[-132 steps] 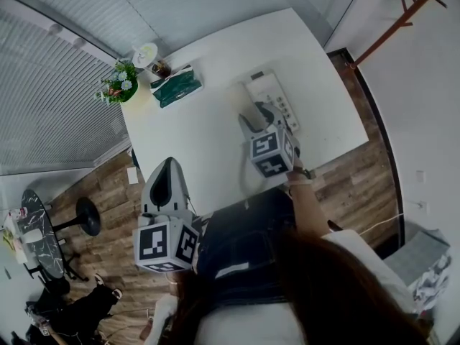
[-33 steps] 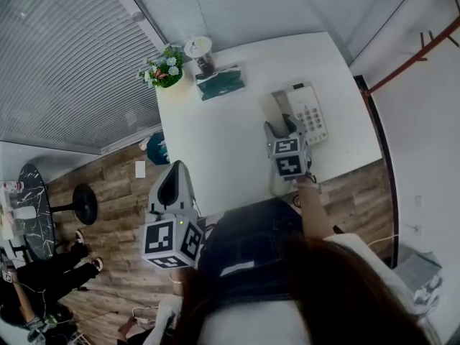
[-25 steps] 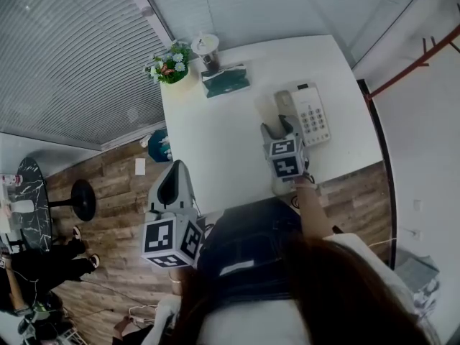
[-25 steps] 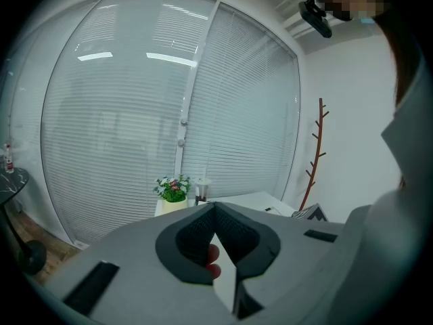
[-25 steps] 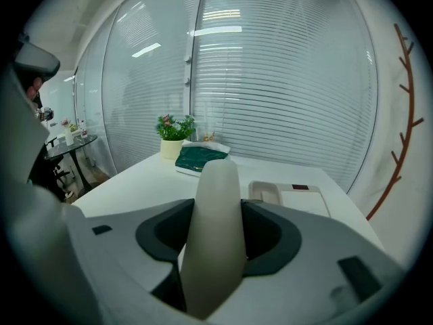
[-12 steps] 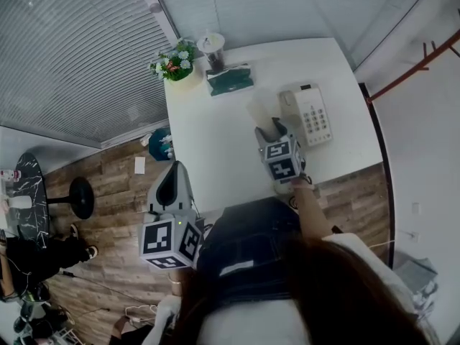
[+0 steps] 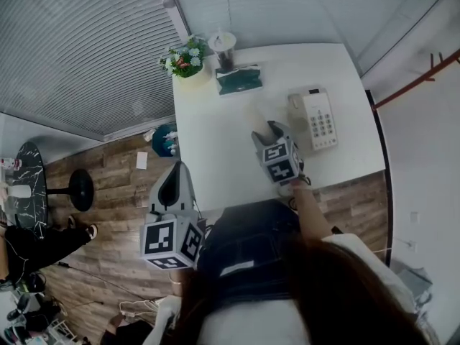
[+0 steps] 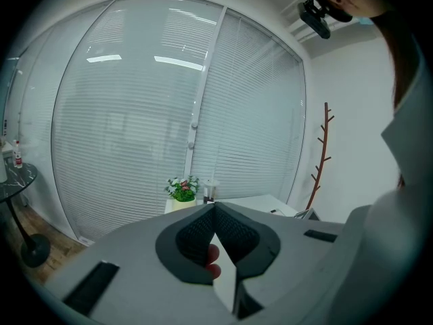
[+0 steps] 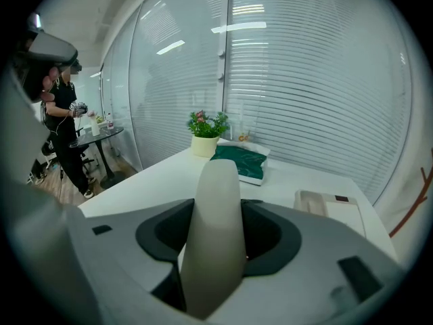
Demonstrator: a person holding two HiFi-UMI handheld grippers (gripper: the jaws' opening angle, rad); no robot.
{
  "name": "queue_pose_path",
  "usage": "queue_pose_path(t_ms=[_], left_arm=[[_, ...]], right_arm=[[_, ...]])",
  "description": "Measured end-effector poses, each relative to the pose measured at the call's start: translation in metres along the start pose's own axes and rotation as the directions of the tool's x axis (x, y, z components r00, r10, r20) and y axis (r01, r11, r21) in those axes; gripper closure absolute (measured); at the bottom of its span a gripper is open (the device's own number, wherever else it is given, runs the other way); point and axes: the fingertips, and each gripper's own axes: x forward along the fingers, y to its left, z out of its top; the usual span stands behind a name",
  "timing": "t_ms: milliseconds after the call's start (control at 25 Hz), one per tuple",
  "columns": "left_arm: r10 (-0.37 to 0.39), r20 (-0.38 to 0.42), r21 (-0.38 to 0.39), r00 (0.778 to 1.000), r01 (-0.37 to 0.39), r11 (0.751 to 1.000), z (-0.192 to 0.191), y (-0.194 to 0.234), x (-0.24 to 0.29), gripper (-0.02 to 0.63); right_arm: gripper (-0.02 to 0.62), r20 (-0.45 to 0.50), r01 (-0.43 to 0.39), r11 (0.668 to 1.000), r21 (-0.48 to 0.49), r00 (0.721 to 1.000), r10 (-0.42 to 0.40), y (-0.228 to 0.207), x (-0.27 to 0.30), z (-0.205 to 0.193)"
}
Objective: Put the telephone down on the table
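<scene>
your right gripper jaws clasp the smooth, cream, tapered handset, left of the keypad base on the worktop; your left gripper jaws are clenched together.

Handset smooth matt plastic; table smooth white; floor grained wood planks.

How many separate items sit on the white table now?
4: potted plant and cup at the far edge, green pack beside them, telephone base at right. The right gripper holding the handset may hide more.
</scene>
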Motion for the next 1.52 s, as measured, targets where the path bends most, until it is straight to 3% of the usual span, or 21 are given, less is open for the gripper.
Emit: queue_pose_path(t_ms=[1520], left_arm=[[0.172,-0.009,-0.055,0.985,-0.172,0.984,-0.016,0.029,-0.035,0.605]], right_arm=[[0.374,-0.046,-0.235,0.962,-0.138,0.972,0.231,0.080,0.038,0.006]])
